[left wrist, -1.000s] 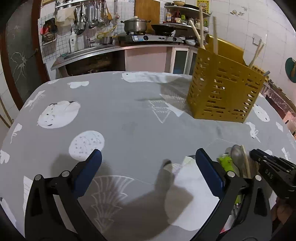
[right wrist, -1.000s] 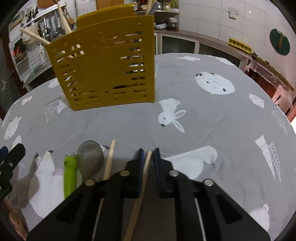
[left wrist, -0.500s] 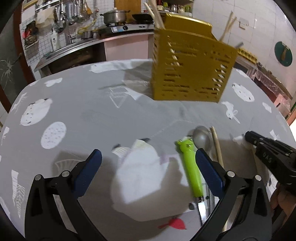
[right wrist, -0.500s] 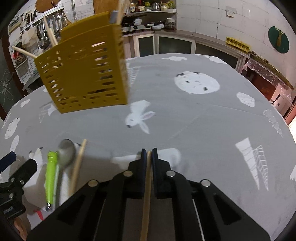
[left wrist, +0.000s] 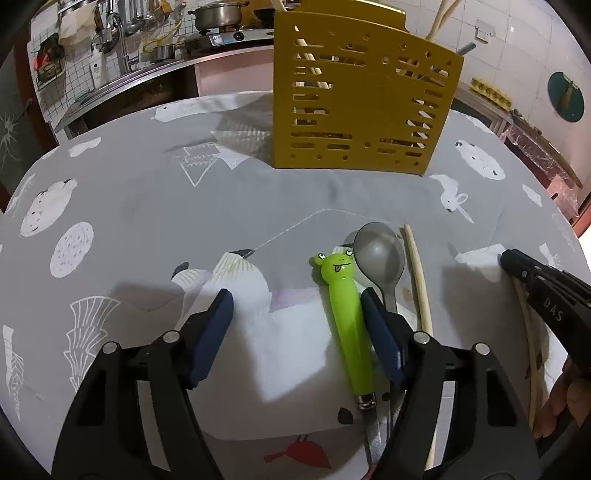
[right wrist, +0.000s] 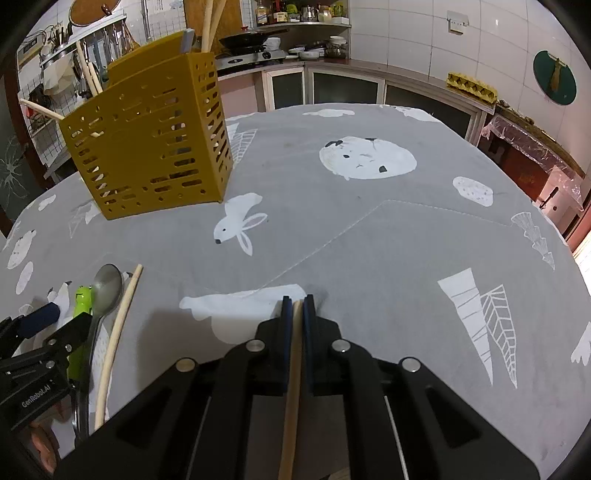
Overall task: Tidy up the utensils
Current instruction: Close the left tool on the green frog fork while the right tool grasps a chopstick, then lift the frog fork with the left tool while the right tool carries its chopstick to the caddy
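A yellow slotted utensil holder (left wrist: 362, 107) stands on the grey tablecloth and holds several wooden chopsticks; it also shows in the right wrist view (right wrist: 155, 147). My left gripper (left wrist: 295, 314) is open, low over the cloth, with a green frog-handled utensil (left wrist: 347, 325) just inside its right finger. A metal spoon (left wrist: 380, 258) and a loose wooden chopstick (left wrist: 417, 280) lie just right of it. My right gripper (right wrist: 296, 306) is shut on a wooden chopstick (right wrist: 291, 387); it shows at the right edge of the left wrist view (left wrist: 535, 284).
The round table (right wrist: 369, 229) carries a grey cloth with white animal prints. A kitchen counter with stove and pot (left wrist: 214, 18) runs behind. In the right wrist view the spoon (right wrist: 105, 288), frog utensil (right wrist: 83, 299) and loose chopstick (right wrist: 122, 325) lie at left.
My left gripper has swung right and lower, so the frog utensil now lies between its fingers. My right gripper has moved right, away from the holder, still holding its chopstick.
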